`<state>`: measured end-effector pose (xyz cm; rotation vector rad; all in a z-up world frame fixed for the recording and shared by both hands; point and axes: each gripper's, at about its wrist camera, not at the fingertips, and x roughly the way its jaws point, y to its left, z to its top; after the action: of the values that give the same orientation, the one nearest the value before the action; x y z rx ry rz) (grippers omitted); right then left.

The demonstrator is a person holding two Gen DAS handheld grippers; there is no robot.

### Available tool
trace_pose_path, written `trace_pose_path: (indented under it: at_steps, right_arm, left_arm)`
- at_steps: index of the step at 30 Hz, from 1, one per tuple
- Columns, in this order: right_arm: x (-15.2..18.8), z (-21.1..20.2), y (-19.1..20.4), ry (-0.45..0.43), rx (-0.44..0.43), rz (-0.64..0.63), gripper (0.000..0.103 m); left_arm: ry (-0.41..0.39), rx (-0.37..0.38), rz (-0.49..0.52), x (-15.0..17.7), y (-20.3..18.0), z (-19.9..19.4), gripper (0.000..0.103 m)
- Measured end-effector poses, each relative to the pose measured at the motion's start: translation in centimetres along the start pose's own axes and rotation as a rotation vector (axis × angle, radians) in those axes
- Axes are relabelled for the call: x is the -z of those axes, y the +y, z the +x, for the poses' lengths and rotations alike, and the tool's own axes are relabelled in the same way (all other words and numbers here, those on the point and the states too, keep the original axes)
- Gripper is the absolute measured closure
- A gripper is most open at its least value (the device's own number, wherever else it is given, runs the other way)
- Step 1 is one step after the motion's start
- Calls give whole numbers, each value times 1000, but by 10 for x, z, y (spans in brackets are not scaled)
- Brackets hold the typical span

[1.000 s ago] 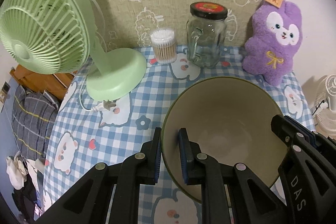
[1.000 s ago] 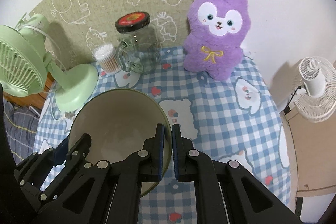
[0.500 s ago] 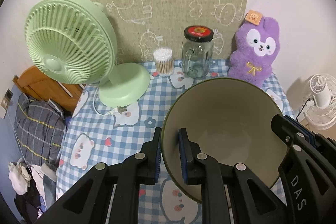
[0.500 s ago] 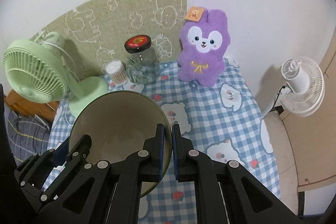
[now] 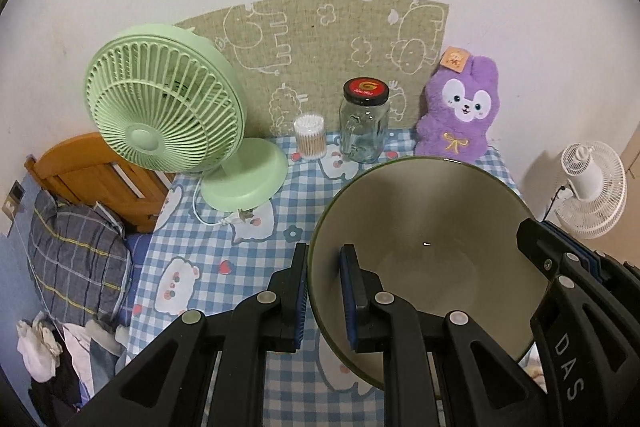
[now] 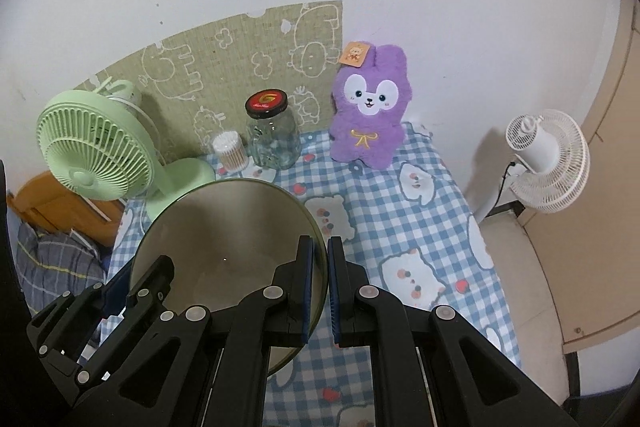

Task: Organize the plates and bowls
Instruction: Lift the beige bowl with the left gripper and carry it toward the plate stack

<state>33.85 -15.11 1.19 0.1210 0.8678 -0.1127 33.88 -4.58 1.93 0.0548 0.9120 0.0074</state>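
1. Bowl (image 5: 424,251), olive-rimmed and empty, hangs in the air above the checked tablecloth (image 5: 224,251), gripped on opposite sides of its rim: the left gripper (image 5: 323,291) is clamped on the left wall and the right gripper (image 6: 319,287) on the right wall, each with one pad inside and one outside.
2. Judged risk: each grip is only a thin pinch on smooth glazed rim. If the two hands drift apart or twist unevenly, the bowl could slip or tip out.
3. Directly below, the cloth is bare, so a straight set-down looks free.
4. Farther back stand the green fan (image 5: 164,107), cotton swab tub (image 5: 309,137), glass jar (image 5: 364,125) and purple plush rabbit (image 5: 460,111); pushing forward risks knocking them.
5. The table's right edge drops off near the white fan (image 6: 546,159).
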Motion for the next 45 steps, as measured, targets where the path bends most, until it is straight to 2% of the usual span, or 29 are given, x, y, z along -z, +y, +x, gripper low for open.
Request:
trace_pose_path:
  at_steps: [8, 20, 34, 45]
  right_arm:
    - [24, -38, -1, -29, 20, 18, 93]
    - [73, -79, -4, -34, 49, 31, 93]
    - [130, -82, -7, 30, 64, 59, 93]
    - [166, -67, -7, 92, 81, 70, 93]
  left_arm:
    - [-27, 22, 17, 17, 6, -32, 91]
    - [-40, 52, 47, 63, 12, -71, 91]
    - [2, 67, 59, 119, 19, -78, 91]
    - [59, 76, 76, 155, 21, -64, 91]
